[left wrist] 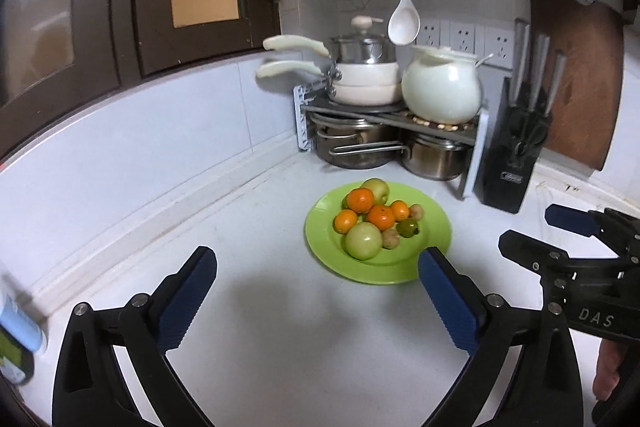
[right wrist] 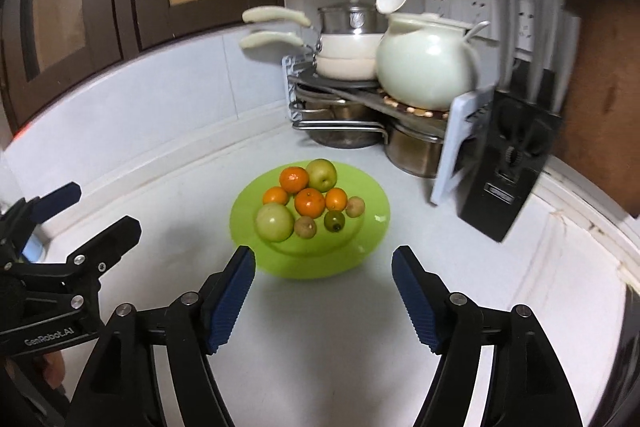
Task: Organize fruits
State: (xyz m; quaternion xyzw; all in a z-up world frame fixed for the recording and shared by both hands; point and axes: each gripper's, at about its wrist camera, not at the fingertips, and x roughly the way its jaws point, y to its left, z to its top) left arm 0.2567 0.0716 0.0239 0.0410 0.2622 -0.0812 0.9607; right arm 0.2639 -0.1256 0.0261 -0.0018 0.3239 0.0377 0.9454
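Note:
A green plate sits on the white counter and holds a pile of fruit: several oranges, two green apples, a small dark green fruit and small brown fruits. My left gripper is open and empty, just short of the plate's near-left rim. My right gripper is open and empty, over the plate's near rim. Each gripper shows in the other's view, the right one and the left one.
A grey corner rack holds white pans, a white ceramic pot and steel pots below. A black knife block and a wooden board stand at the right. A bottle stands at far left.

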